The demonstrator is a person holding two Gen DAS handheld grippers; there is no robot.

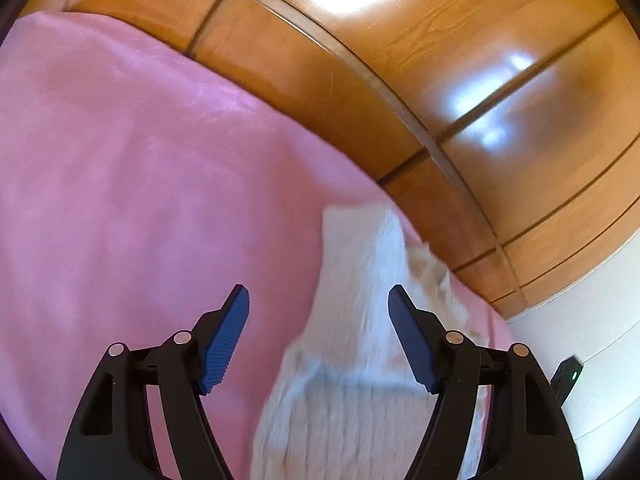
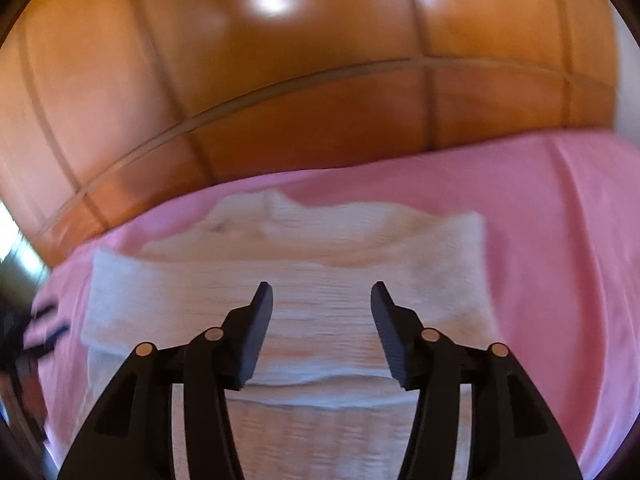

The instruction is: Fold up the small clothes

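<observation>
Here, the white knitted garment [image 2: 304, 280] lay partly folded on the pink bedsheet [image 2: 560, 220]. Both the left gripper [image 1: 319, 300] and the right gripper [image 2: 322, 296] were spread above it, holding nothing.

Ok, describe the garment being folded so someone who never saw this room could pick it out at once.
Find the pink bedspread in front of the glossy wooden panelling. On it, near the panelling, lies the garment, partly folded over itself. It is the only pale thing there: cream-white ribbed knit against plain pink.
</observation>
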